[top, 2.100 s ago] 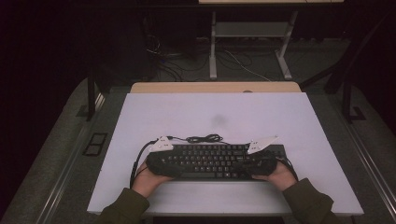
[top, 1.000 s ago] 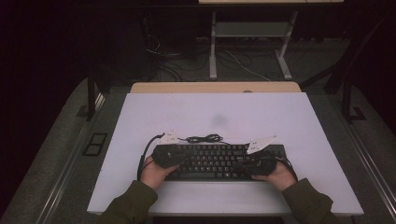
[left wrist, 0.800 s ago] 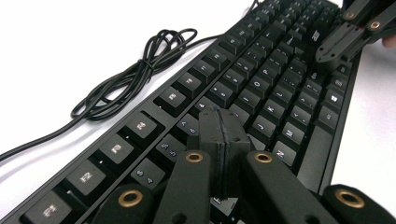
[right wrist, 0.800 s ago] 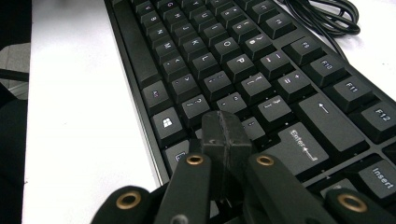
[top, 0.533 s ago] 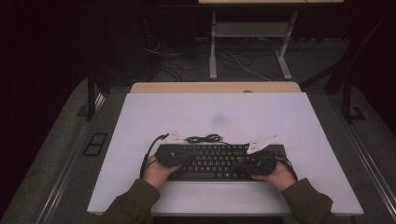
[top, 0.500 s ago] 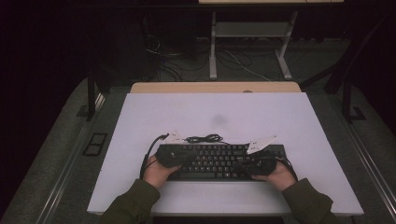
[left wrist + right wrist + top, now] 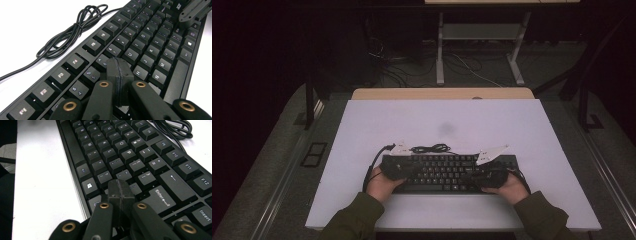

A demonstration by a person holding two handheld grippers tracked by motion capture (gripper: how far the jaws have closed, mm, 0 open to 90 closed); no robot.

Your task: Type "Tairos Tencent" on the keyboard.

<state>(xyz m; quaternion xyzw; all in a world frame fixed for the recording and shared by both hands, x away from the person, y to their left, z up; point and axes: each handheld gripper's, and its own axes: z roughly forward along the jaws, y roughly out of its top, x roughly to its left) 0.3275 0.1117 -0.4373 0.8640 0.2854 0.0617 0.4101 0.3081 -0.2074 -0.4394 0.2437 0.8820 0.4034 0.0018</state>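
Observation:
A black keyboard (image 7: 447,172) lies across the near middle of the white table (image 7: 442,125). My left gripper (image 7: 408,171) is over its left end, jaws shut with nothing between them. In the left gripper view the closed tips (image 7: 119,65) sit low over the keyboard (image 7: 140,42), near the number and letter rows. My right gripper (image 7: 476,176) is over the right end, also shut and empty. Its tips (image 7: 119,188) hover by the keys left of Enter on the keyboard (image 7: 120,152). I cannot tell whether either tip touches a key.
The keyboard's black cable (image 7: 430,148) lies in a tied coil just behind it, seen as the cable (image 7: 72,30) and the cable (image 7: 172,126). A wooden desk edge (image 7: 442,93) borders the table's far side. Dark floor with table legs lies beyond.
Since about two seconds ago my left gripper shifted slightly right and away over the keyboard's left end. Over the last second nothing has visibly moved.

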